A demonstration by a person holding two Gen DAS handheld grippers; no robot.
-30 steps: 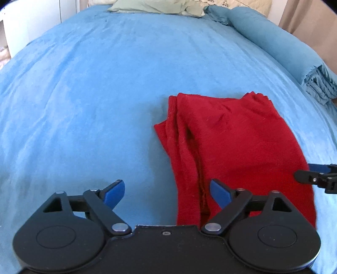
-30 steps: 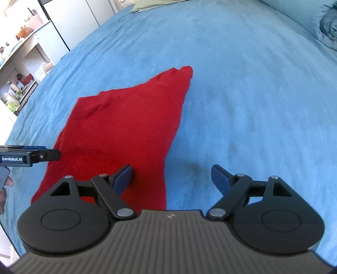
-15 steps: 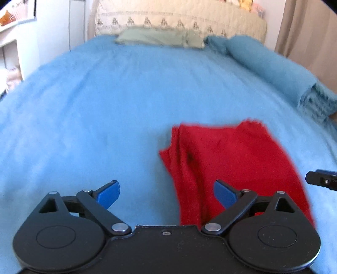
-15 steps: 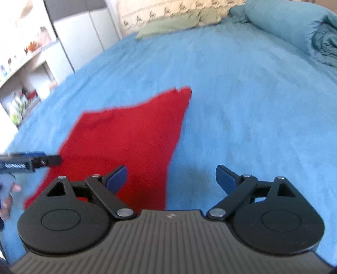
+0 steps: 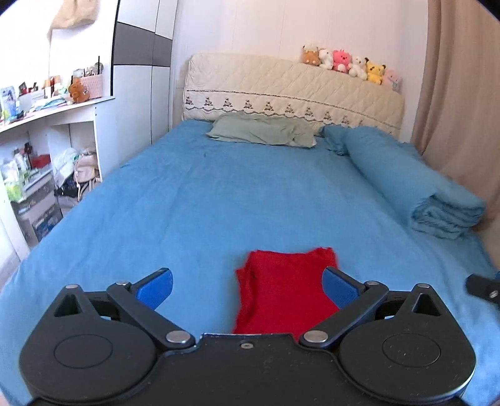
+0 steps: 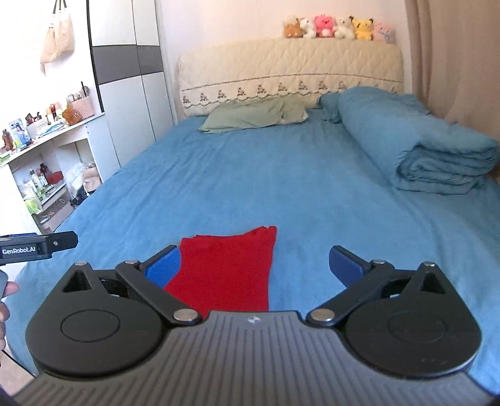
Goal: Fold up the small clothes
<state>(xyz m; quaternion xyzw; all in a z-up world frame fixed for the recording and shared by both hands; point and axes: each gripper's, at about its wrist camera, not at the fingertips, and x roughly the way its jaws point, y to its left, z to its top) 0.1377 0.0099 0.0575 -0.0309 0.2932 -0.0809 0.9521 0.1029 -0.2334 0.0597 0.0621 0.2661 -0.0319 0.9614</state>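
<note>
A folded red garment [image 5: 282,287] lies flat on the blue bed sheet [image 5: 218,200] near the foot of the bed. It also shows in the right wrist view [image 6: 228,265]. My left gripper [image 5: 247,285] is open and empty, held above and behind the garment. My right gripper [image 6: 254,262] is open and empty, also raised behind the garment. The tip of the right gripper shows at the right edge of the left wrist view [image 5: 482,286]. The left gripper shows at the left edge of the right wrist view [image 6: 37,246].
A green pillow [image 5: 262,128] and a rolled blue duvet [image 5: 406,181] lie at the head and right side. A quilted headboard [image 6: 290,71] carries several plush toys [image 6: 336,27]. White shelves with clutter [image 5: 40,150] stand left of the bed.
Both grippers have lifted and tilted up from the garment, so the view now takes in the whole bed and room. The garment stays folded on the sheet. Both stay open.
</note>
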